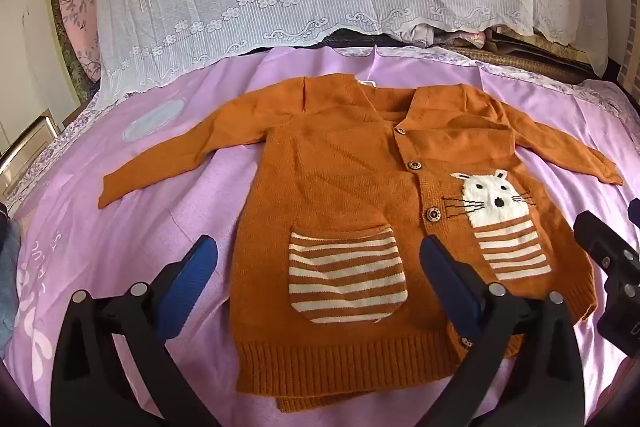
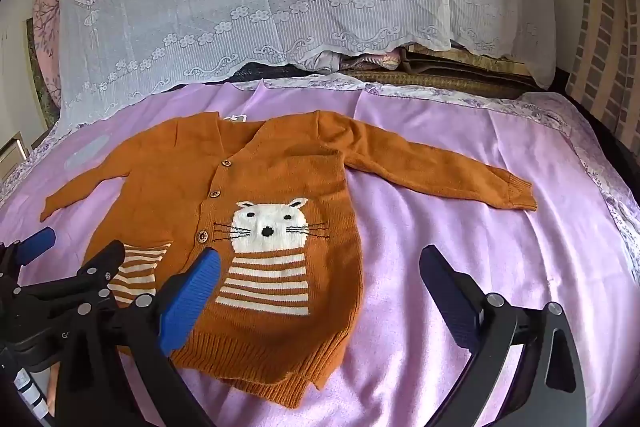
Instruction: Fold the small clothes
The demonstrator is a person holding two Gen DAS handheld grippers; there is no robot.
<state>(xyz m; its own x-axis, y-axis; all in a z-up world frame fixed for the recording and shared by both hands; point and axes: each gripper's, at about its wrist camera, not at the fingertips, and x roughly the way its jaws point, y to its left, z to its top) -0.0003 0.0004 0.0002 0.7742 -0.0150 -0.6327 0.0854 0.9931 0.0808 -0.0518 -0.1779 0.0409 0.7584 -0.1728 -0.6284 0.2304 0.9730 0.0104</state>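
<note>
Your cardigan point(image 1: 340, 211) lies flat and face up mid-bed on the purple sheet point(image 2: 460, 187), sleeves spread so each can fold inward. Both claws hang wide and empty over its near hem: left claw point(image 1: 320, 291), right claw point(image 2: 320, 287). Bare sheet flanks each sleeve toward the bed's side edges.

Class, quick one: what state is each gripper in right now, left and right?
Left gripper: open, holding nothing, above the orange cardigan.
Right gripper: open, holding nothing, above the cardigan's edge and the purple sheet.
</note>
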